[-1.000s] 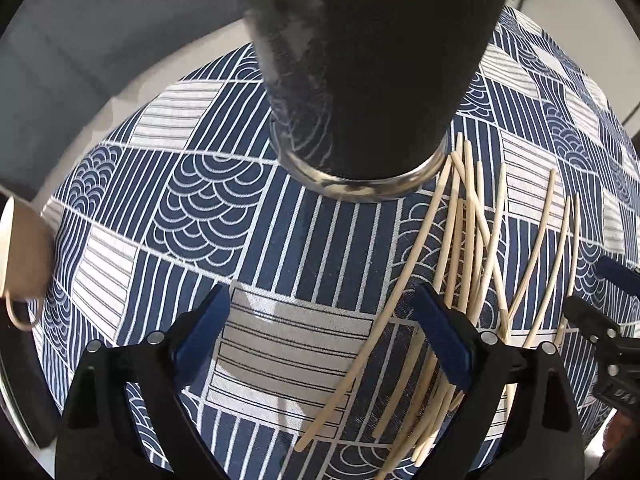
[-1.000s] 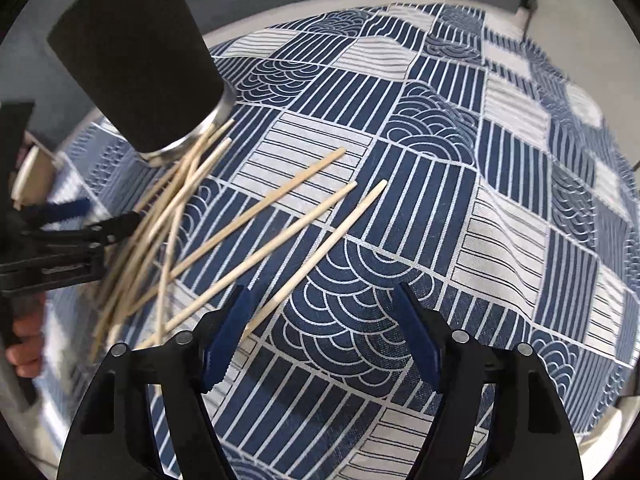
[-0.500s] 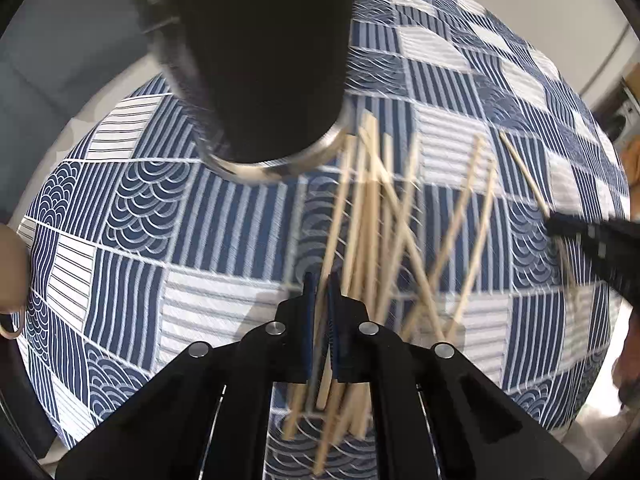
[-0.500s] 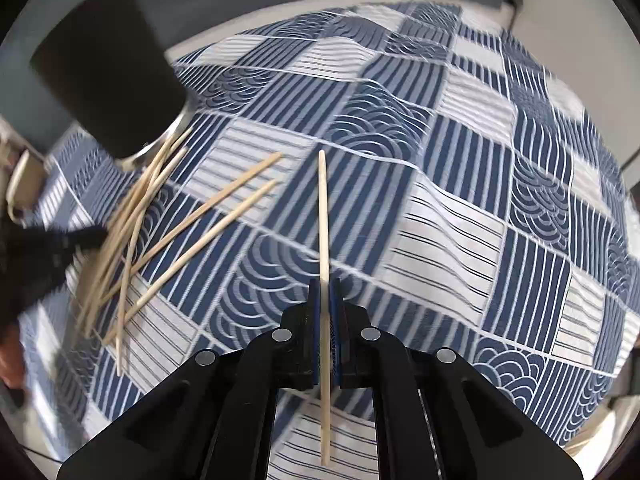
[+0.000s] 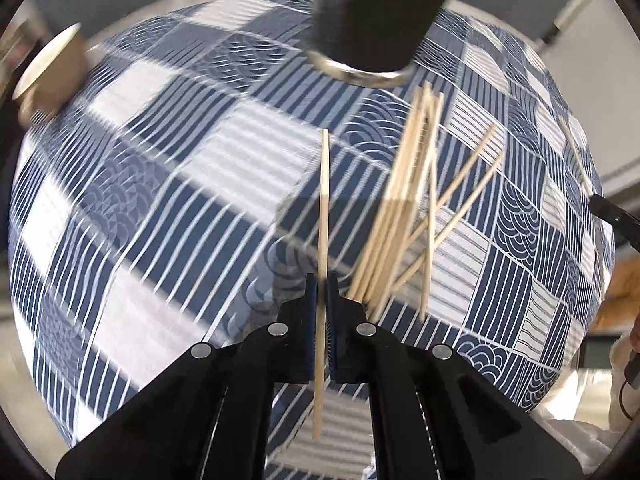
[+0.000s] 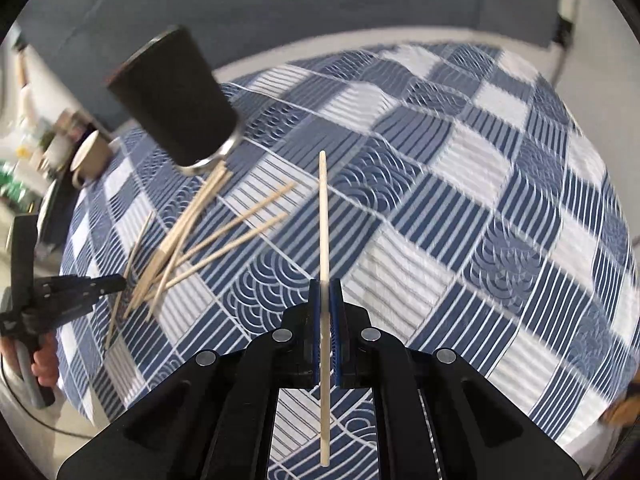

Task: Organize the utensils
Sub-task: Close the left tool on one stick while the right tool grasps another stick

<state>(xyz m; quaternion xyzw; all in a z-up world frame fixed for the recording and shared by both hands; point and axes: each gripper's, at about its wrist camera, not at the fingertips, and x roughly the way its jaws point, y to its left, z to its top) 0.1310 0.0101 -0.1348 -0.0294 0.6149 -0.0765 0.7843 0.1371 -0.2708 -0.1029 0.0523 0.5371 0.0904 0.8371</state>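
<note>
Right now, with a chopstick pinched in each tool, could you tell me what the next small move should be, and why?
Probably carry both sticks toward the mouth of the black cup. The left tool and right tool are each shut on one chopstick, already clear of the loose pile, and the cup stands upright just beyond it on the tablecloth.

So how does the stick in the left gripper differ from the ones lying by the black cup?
The held stick is pinched alone in the left gripper, clear of the tablecloth; the loose sticks lie flat on it. The held stick stands apart from the black cup; the loose sticks fan out from the cup's metal rim, crossing each other. All look like the same pale, thin wooden sticks.
</note>
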